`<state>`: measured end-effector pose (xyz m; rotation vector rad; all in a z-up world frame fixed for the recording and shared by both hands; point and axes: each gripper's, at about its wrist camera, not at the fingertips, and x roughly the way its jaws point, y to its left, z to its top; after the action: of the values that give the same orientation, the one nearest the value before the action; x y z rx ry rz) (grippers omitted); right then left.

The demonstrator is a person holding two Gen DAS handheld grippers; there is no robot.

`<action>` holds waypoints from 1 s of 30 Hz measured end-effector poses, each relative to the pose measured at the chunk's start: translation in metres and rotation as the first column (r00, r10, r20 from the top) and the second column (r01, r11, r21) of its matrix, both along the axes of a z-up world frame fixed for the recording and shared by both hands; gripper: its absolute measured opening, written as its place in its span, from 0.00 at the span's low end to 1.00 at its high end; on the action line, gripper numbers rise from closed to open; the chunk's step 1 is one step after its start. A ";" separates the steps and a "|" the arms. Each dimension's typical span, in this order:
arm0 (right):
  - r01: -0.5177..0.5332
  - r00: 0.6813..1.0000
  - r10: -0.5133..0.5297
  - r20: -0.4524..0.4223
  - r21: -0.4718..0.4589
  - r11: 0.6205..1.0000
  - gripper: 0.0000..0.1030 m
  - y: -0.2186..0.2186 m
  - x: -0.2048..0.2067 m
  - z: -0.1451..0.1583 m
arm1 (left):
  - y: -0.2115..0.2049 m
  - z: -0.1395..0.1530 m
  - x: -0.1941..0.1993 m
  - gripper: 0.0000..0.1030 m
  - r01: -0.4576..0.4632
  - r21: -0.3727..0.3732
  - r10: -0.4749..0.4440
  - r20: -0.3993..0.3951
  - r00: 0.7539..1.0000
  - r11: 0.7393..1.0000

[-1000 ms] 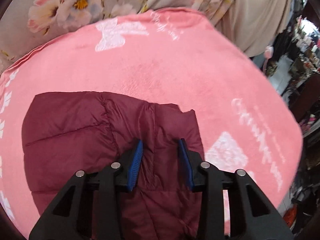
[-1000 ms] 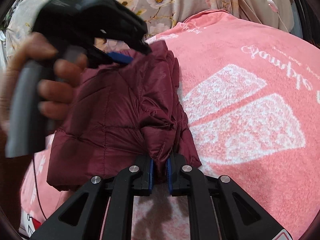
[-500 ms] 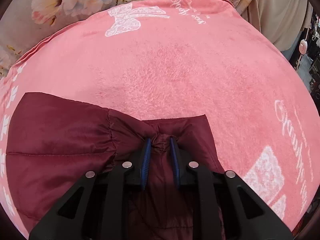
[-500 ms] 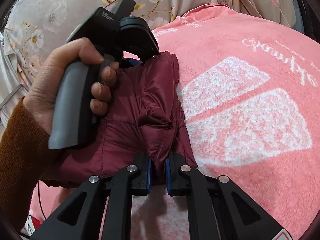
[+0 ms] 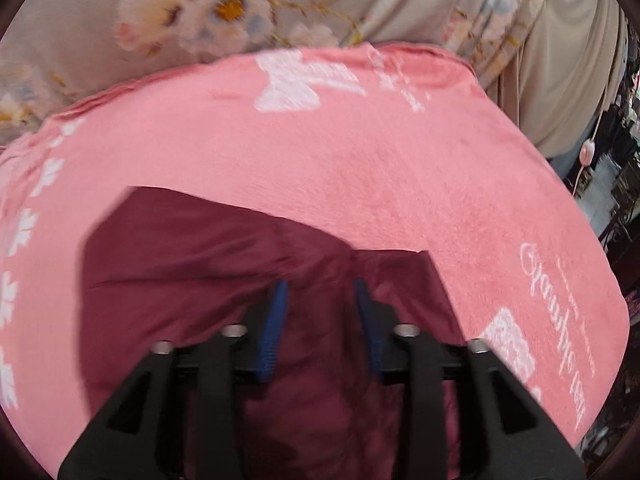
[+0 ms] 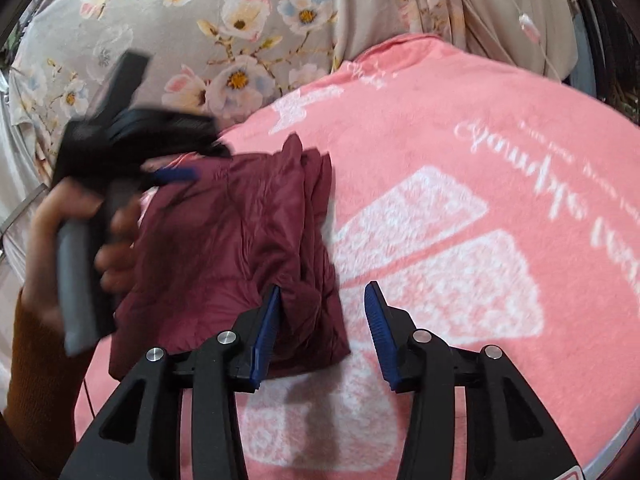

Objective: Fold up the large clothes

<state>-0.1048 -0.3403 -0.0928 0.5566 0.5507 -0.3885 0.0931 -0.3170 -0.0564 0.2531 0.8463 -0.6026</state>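
A maroon puffer jacket point(image 6: 240, 248) lies folded in a compact bundle on a pink blanket point(image 6: 460, 184). My right gripper point(image 6: 322, 300) is open just above the bundle's near right corner, holding nothing. My left gripper point(image 5: 320, 296) is open over the jacket point(image 5: 192, 264), its blue pads clear of the fabric. In the right wrist view the left gripper point(image 6: 172, 176) is blurred at the bundle's far left edge, held by a hand in an orange sleeve.
The pink blanket point(image 5: 360, 160) with white prints covers the surface. A grey floral sheet point(image 6: 240, 32) lies behind it. Beige fabric point(image 5: 568, 60) hangs at the far right, with dark clutter beyond the right edge.
Both grippers have opened and let go of the jacket. The bundle now lies flat on the blanket. The left gripper has drawn back slightly.
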 end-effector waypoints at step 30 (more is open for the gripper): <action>0.007 0.998 0.002 -0.062 0.147 0.989 0.68 -0.013 0.088 -0.041 | 0.152 -0.043 0.011 0.91 -0.255 -0.084 0.236 -0.183 0.954 0.963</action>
<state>-0.0165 -0.3536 -0.1338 0.6890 0.6420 -0.3700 0.1045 -0.1649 -0.0996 -0.0039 0.9910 -0.4379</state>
